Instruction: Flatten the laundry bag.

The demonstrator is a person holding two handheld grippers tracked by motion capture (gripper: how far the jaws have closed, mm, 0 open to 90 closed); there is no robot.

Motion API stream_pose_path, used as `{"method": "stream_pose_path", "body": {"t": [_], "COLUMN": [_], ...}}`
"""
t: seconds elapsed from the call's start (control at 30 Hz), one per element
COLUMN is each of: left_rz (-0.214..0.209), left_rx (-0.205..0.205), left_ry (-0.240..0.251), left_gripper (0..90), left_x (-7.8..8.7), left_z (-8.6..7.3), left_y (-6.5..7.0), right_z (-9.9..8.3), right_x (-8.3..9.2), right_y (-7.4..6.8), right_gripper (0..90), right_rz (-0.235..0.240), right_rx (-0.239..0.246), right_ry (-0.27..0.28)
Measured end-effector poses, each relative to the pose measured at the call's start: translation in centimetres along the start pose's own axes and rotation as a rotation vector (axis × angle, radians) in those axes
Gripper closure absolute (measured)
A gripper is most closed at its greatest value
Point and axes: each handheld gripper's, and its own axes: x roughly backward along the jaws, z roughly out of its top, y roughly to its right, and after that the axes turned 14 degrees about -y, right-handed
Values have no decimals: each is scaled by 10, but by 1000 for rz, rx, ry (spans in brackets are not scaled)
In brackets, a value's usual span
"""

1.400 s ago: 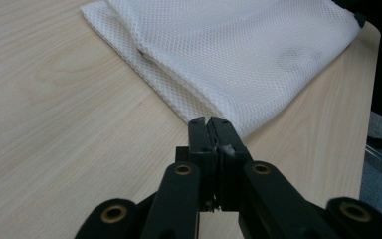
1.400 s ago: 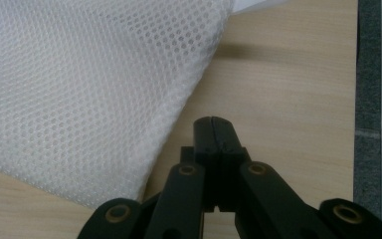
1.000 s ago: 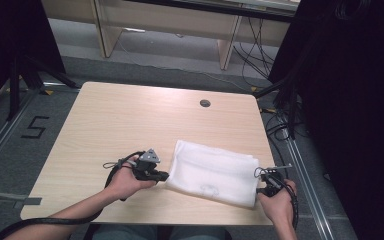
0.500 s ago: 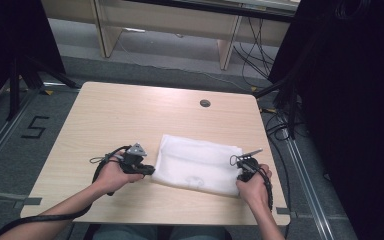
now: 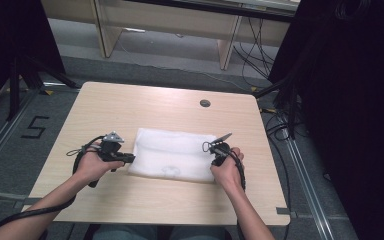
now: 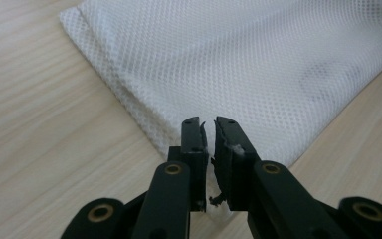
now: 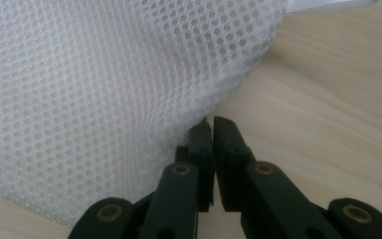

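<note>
Moved: mesh bag [image 5: 174,154] slid toward 9 o'clock on tabletop [image 5: 145,107] | axis: 9–3 | left claw [image 6: 208,130], right claw [image 7: 210,128]: both just easing apart, each with mesh edge in the narrow gap.

White mesh bag [image 5: 172,154] — folded flat, layered edges, lying on the table's near half, between both hands

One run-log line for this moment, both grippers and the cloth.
white mesh bag: flat on table | left gripper: jaws just opening, mesh between | right gripper: jaws just opening, mesh at tips
</note>
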Motion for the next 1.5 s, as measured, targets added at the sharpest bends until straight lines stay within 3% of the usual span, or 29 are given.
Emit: {"method": "stream_pose_path", "body": {"t": [0.03, 0.07, 0.1, 0.13, 0.17, 0.2, 0.27, 0.33, 0.37, 0.4, 0.53, 0.63, 0.67, 0.73, 0.77, 0.8, 1.03, 1.07, 1.1, 1.23, 1.27, 1.43, 1.5], "left_rz": [1, 3, 13, 13, 26, 63, 75, 78, 73, 65, 30, 24, 12, 12, 2, 1, -10, -10, -5, -14, -14, -20, -9], "left_rx": [23, 18, 30, 30, 31, 22, 13, -11, -23, -47, -121, -178, -175, -208, -198, -222, -244, -238, -256, -240, -240, -238, -270], "left_ry": [16, 12, 25, 25, 33, 60, 88, 101, 97, 85, 42, 25, 24, 15, 12, 2, -28, -30, -35, -43, -46, -59, -71], "left_gripper": [820, 817, 814, 811, 808, 804, 801, 797, 794, 790, 767, 739, 731, 717, 717, 717, 721, 721, 721, 721, 722, 722, 722], "left_x": [1, 4, 6, 6, 8, 14, 19, 20, 18, 15, -2, -10, -13, -17, -20, -23, -37, -39, -39, -43, -44, -48, -47], "left_z": [-1, -1, -2, -2, -2, -1, 0, 3, 4, 6, 11, 13, 13, 14, 14, 14, 16, 15, 15, 13, 13, 11, 11], "left_y": [-2, -5, -6, -6, -7, -8, -5, 0, 5, 9, 30, 42, 45, 48, 51, 51, 57, 57, 57, 57, 58, 56, 54], "right_z": [4, 9, 12, 12, 19, 20, 23, 22, 22, 21, 27, 37, 41, 49, 52, 56, 85, 89, 92, 105, 112, 121, 122], "right_x": [0, -1, 0, 0, -1, 1, 3, 7, 9, 13, 30, 33, 34, 33, 34, 33, 28, 27, 26, 19, 12, -6, -14], "right_y": [-3, -6, -11, -11, -15, -20, -19, -16, -10, -8, 3, 4, 4, 2, 0, -1, -13, -16, -19, -24, -21, -19, -19], "right_gripper": [869, 869, 867, 867, 857, 844, 788, 756, 746, 729, 646, 568, 551, 525, 512, 500, 426, 420, 419, 425, 424, 417, 422], "right_rz": [-9, -16, -3, -3, -8, 1, -5, -35, -43, -61, -73, -29, -25, -29, -17, -25, -39, -45, -40, -42, -47, -55, -51], "right_rx": [14, 44, 28, 28, 76, 49, 96, 61, 85, 67, 86, 102, 118, 155, 147, 174, 250, 252, 247, 262, 296, 287, 296], "right_ry": [8, 13, -2, -2, 20, 0, 12, -34, -12, 3, 74, 128, 143, 164, 169, 187, 213, 220, 213, 203, 218, 184, 155]}}
